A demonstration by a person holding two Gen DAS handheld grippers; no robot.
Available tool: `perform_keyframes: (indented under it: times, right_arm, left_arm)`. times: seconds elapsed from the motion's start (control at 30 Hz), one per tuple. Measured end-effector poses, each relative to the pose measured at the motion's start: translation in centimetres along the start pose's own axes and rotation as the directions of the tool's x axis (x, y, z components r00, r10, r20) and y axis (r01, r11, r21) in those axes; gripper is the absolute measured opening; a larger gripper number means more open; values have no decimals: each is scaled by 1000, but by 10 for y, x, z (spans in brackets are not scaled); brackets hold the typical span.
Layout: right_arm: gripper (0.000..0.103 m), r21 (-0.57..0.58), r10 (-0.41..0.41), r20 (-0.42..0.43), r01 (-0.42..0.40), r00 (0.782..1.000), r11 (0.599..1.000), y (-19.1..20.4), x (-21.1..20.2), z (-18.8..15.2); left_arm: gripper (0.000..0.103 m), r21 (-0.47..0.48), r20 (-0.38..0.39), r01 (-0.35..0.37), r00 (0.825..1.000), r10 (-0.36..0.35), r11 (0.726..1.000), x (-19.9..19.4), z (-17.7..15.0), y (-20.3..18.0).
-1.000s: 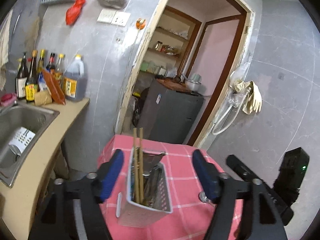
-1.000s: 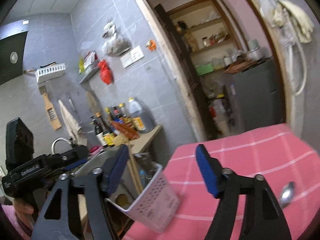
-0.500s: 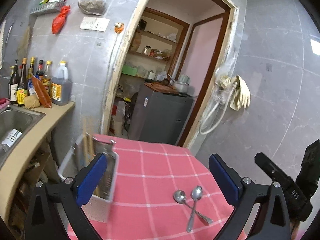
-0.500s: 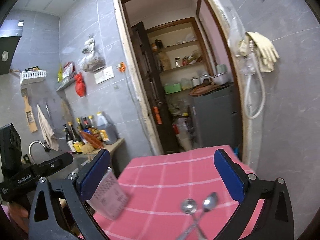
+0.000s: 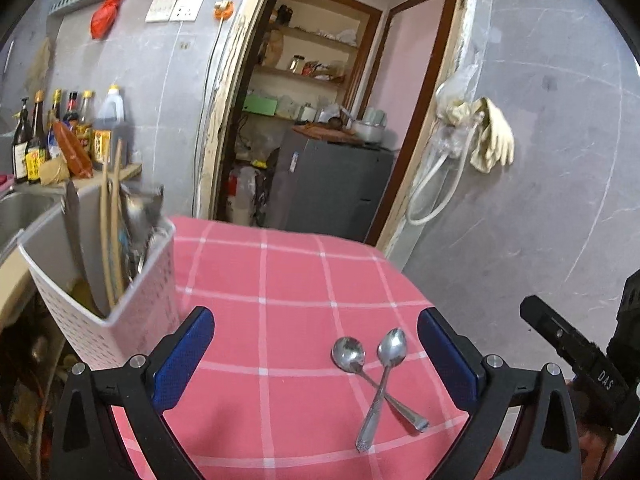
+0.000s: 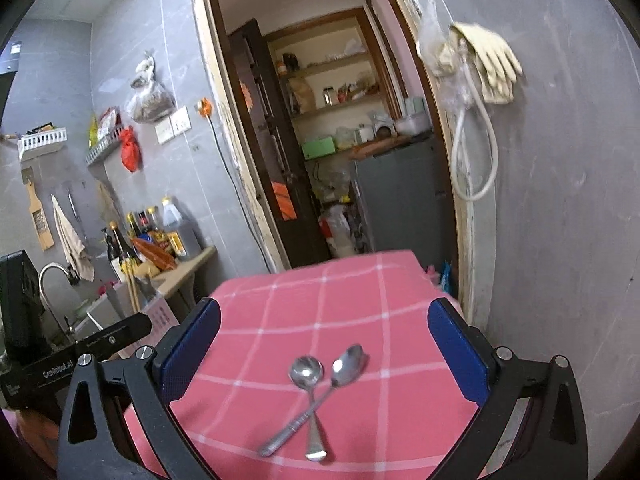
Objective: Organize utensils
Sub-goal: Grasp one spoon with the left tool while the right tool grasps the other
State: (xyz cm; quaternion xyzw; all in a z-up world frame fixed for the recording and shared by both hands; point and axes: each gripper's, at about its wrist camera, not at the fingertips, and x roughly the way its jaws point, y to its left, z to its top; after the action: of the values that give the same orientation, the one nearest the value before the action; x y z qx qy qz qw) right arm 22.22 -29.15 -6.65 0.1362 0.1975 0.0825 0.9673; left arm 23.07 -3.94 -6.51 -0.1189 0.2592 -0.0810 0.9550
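- Kitchen walls grey-tiled; pink checked tablecloth (image 5: 280, 280) flat, uncluttered.
- White utensil basket (image 5: 132, 316) stands at table's left edge, chopsticks inside.
- Left gripper (image 5: 316, 356) and right gripper (image 6: 324, 356): jaws fully spread, nothing held.
- Two spoons (image 6: 316, 384) lie crossed, near front; advise separating handles, gripping one at a time.

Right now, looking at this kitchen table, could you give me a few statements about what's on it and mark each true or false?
1. Two spoons lie crossed on the pink checked cloth. True.
2. The right hand-held gripper is clamped on a spoon. False: its jaws stand wide open, with nothing gripped.
3. The white basket holds chopsticks. True.
4. The left hand-held gripper holds the basket. False: it is open and empty; the basket stands off to its left.
5. The basket lies tipped over. False: it stands upright.
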Motion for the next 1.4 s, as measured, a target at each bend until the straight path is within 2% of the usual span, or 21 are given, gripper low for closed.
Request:
perform_keyframes:
  times: [0.17,0.33,0.43,0.5,0.6,0.9,1.03,1.17,1.2,1.33,1.4]
  right_arm:
    - [102,9,30,-76,-30,997,1000,-22,29,-18]
    - [102,59,109,-186,-99,976,993,-45,64,-33]
    - [98,86,150,-236,-133,960,987,-54,82,-43]
    - [87,91,168,-271,-148,948,985,-56,95,-49]
    - [75,98,186,-310,-163,932,982,-59,109,-56]
    - [52,134,266,-405,-231,875,964,-58,147,-74]
    - [45,142,286,-423,-248,860,958,-54,157,-75]
    - [36,150,301,-447,-261,843,954,-49,168,-77]
    - [35,152,304,-451,-263,839,953,-50,170,-77]
    - [30,144,316,-466,-282,826,949,-46,174,-80]
    - [25,143,322,-473,-289,820,947,-45,176,-81]
  left_arm:
    - [102,-19,-54,-15,998,14,1000,32,-12,-3]
    - [102,-21,-126,12,992,-14,1000,63,-22,-10]
    - [96,-37,-164,33,986,-39,999,80,-25,-12]
    - [86,-39,-197,42,979,-49,998,94,-28,-15]
    - [78,-45,-239,53,969,-62,998,110,-32,-15]
    - [56,-107,-331,75,937,-107,991,147,-42,-11]
    - [50,-113,-360,96,924,-131,989,161,-42,-12]
    - [36,-123,-395,111,906,-151,986,174,-46,-11]
    - [33,-122,-393,114,907,-154,986,174,-46,-11]
    - [29,-131,-404,132,898,-174,983,178,-46,-10]
    - [24,-144,-413,143,890,-190,979,180,-45,-8]
